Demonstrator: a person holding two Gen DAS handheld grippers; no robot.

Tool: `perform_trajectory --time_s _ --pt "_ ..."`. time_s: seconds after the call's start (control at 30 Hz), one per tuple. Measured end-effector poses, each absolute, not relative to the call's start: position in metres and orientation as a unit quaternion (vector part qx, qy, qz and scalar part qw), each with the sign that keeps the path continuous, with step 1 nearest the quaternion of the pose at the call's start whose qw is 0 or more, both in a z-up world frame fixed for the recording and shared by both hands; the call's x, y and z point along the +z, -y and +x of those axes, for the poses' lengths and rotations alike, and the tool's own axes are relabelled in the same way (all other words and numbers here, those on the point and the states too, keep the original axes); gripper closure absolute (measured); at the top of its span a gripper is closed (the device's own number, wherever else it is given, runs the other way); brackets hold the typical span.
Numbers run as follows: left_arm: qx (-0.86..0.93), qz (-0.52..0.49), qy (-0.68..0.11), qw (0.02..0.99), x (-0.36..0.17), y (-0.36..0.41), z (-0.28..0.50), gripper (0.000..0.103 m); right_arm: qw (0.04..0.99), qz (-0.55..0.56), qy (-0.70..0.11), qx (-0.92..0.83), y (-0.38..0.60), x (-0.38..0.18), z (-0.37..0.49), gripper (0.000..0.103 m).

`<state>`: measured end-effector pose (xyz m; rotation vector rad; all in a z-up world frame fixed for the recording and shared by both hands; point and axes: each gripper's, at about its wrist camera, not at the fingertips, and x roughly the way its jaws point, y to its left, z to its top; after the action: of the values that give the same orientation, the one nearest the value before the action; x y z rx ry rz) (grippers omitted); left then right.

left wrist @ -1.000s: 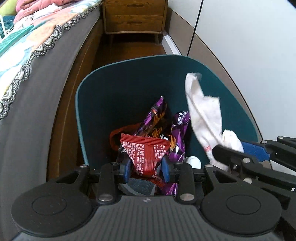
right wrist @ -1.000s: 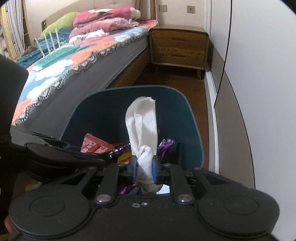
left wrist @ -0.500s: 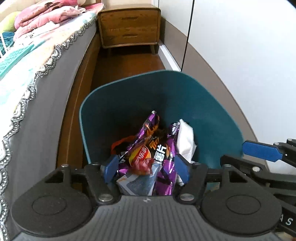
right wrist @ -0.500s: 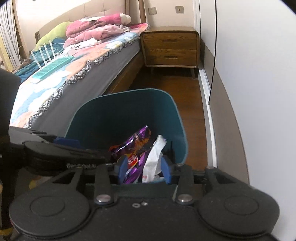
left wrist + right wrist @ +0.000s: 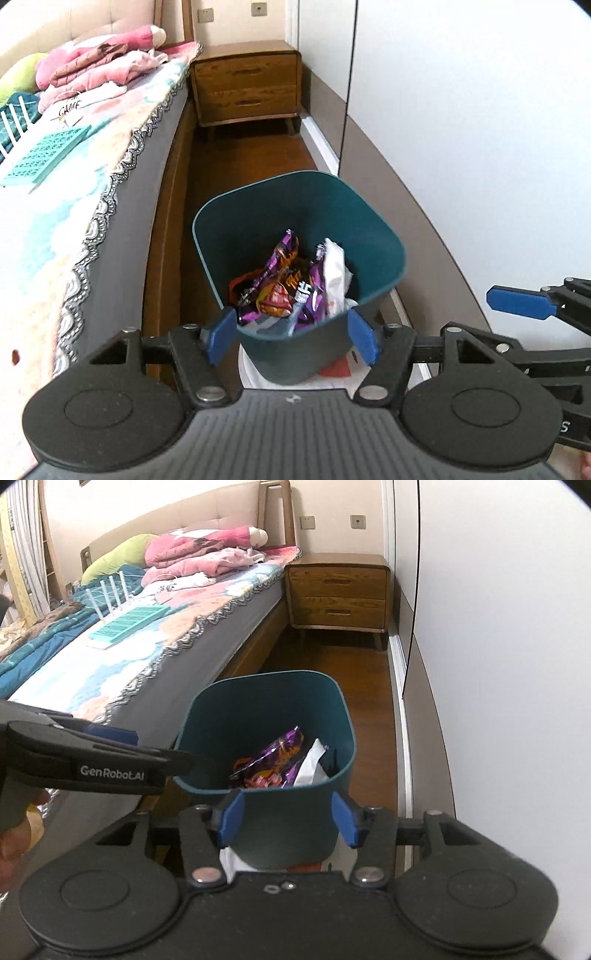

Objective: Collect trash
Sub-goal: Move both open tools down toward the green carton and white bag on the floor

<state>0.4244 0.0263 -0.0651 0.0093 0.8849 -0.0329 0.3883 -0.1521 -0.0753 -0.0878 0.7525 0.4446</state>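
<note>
Bedroom floor, dark wood, w/ a bed (image 5: 92, 177) on the left and a nightstand (image 5: 247, 81) at the far wall. Your teal bin (image 5: 266, 206) stands btwn bed frame and wall; inside lie purple snack wrappers (image 5: 284, 258), a red-orange packet (image 5: 273, 299) and a white tissue (image 5: 334, 273). Your left gripper (image 5: 291, 338) sits above the bin's near rim, jaws apart, nothing btwn the pads. Your right gripper (image 5: 288, 818) has just been opening; its jaws stand apart too, empty, and the tissue (image 5: 312, 762) lies in the bin (image 5: 258, 701), clear of the pads.
</note>
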Motion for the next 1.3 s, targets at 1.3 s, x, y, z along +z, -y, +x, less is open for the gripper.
perform_trajectory --time_s 1.3 --pt "-0.087 0.075 -0.579 0.808 -0.288 -0.003 0.34 0.024 0.774 -0.066 -0.61 0.156 0.192 -0.327 0.35 0.014"
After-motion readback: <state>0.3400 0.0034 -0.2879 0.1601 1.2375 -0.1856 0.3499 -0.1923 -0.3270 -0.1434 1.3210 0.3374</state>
